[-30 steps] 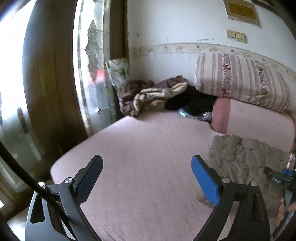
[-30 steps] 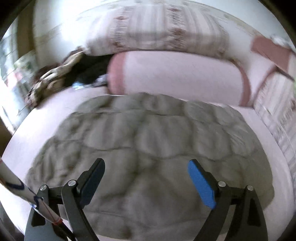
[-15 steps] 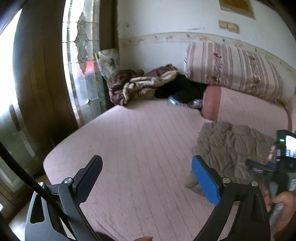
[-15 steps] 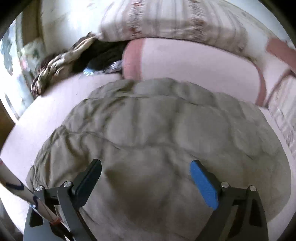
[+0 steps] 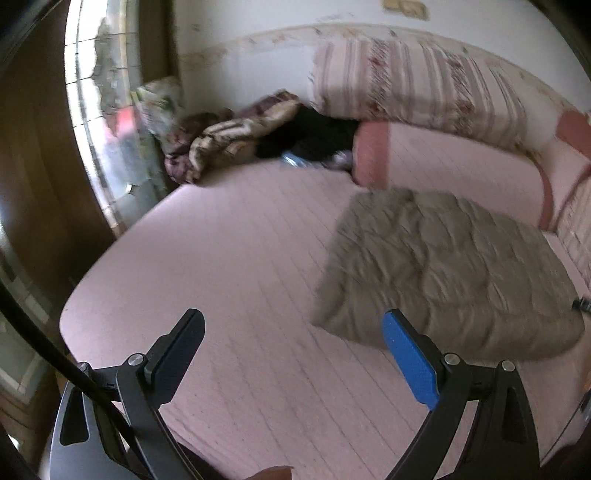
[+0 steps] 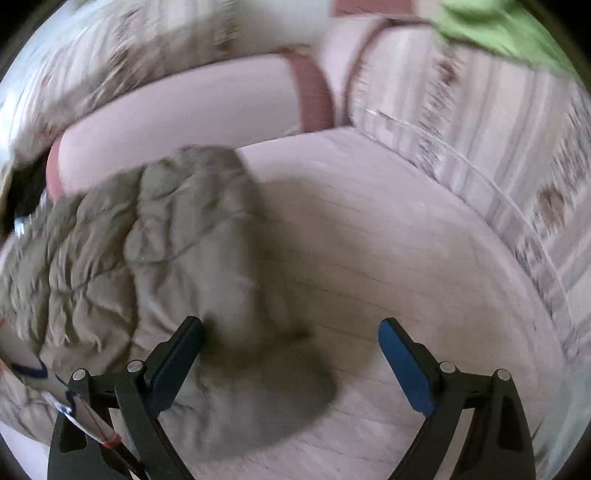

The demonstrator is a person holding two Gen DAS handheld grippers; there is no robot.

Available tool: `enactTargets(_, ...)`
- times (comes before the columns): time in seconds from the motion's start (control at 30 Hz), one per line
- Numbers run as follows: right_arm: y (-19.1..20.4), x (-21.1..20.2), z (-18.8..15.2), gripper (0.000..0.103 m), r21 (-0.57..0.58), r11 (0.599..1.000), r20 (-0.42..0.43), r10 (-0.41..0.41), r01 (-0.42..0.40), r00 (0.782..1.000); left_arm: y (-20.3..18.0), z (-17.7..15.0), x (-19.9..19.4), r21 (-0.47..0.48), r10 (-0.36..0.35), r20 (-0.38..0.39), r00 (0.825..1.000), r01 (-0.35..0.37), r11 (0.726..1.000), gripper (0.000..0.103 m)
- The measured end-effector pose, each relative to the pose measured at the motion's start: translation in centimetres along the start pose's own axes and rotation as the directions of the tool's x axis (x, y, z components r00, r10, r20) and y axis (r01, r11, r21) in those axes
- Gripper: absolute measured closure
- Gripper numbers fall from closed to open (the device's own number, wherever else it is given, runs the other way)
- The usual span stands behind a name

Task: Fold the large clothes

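**Quilted garment on bed: folded bundle, both tools empty**

Item: one large quilted garment, olive-grey, padded. Lies as a compact, roughly rectangular bundle on the pink bed, toward the bolster end and right of centre in the left wrist view. In the right wrist view the same bundle fills the left half, its near corner under the dark finger. Both views are motion-blurred; layers and seams cannot be counted.

Left gripper: fingers spread wide, grasping nothing, held above bare bedding beside the bundle's near-left corner.

Right gripper: fingers spread wide, grasping nothing; whether the dark finger touches the cloth cannot be told.

Step in hand, as judged: the garment looks already folded down; this reads as a pause between folds or a check of the result. A further fold would call for both tools to close on one edge, each at a corner, and carry it across to the opposite edge.

Surroundings:
- pink bolster, just behind the bundle;
- striped pillow, above the bolster against the wall;
- heap of blankets and dark clothing, far corner by the window, well apart;
- striped cushion, along the right side;
- green cloth, top edge, blurred.

Obstructions: none on the open bedding; the bolster leaves little room behind the bundle.
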State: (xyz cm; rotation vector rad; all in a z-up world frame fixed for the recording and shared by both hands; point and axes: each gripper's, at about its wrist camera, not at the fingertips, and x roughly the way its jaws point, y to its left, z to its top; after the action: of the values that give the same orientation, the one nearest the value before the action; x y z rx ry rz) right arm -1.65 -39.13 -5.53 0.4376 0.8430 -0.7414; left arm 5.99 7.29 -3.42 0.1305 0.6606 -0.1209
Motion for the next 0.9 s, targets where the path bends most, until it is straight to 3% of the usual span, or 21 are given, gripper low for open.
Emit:
enactTargets(0.13, 0.0, -4.0, -1.1, 0.006, -0.015, 0.995, 0.035, 0.095, -0.094, 0.995, -1.8, -1.0, 0.2, 0.03, -0.056, -0.057, 0.997, 0.058, 0.998, 0.006)
enactTargets(0.3, 4.3, -9.0, -6.4, 0.006, -0.146, 0.975, 0.061, 0.177, -0.167, 0.982, -3.3, -2.4, 0.1, 0.009, -0.121, -0.13, 0.984, 0.123, 0.992, 0.006)
enactTargets(0.6, 9.2, -10.9, -14.4, 0.006, -0.28, 0.945, -0.01, 0.171, -0.167, 0.985, -3.8, -4.6, -1.8, 0.04, -0.123, -0.137, 0.983, 0.129, 0.991, 0.006)
enactTargets(0.9, 10.9, -14.1, -16.5, 0.006, -0.332, 0.931, 0.017, 0.168, -0.153, 0.986, -3.9, -5.6, -3.8, 0.044, -0.144, -0.112, 0.983, 0.15, 0.988, 0.006)
